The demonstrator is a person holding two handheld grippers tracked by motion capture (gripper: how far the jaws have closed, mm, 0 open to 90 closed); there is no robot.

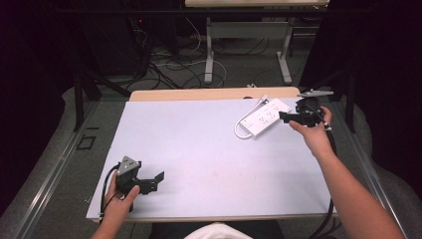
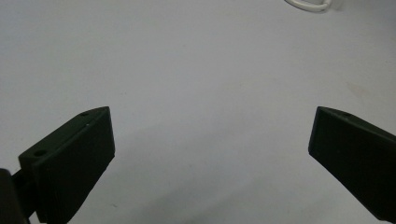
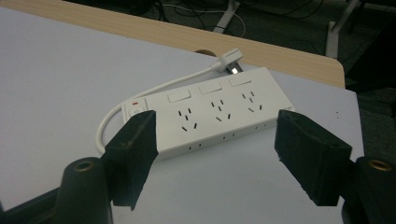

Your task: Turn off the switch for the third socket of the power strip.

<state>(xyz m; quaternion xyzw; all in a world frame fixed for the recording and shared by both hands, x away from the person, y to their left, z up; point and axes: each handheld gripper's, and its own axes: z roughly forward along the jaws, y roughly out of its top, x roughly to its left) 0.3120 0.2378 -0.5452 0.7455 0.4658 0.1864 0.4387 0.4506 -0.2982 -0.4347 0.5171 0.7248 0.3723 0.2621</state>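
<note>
Lying near the far right corner of the white table sheet (image 1: 199, 149), the white power strip (image 1: 263, 118) sits at a slant, its three socket groups and switches facing up. Its white cord (image 3: 140, 93) loops out from the switch end, runs along the back of the strip and ends in a flat plug (image 3: 229, 62) resting just by the strip's far end, close to the strip of bare wooden tabletop (image 1: 214, 93) beyond the sheet. The right gripper (image 1: 287, 117) is held at the strip's right-hand end; in the right gripper view its jaws stand apart on either side of the strip's near long edge, with no pad pressing on the casing. The left gripper (image 1: 155, 180) rests near the front left corner of the sheet, well apart from the strip, its jaws spread wide over bare surface with nothing between them.

Nothing else lies on the sheet, so the whole middle and left of it is open room. The strip is close to the sheet's right edge and to its far edge. Past the table, tangled cables (image 1: 164, 64) and the metal legs of another table (image 1: 211, 55) stand on the floor.
</note>
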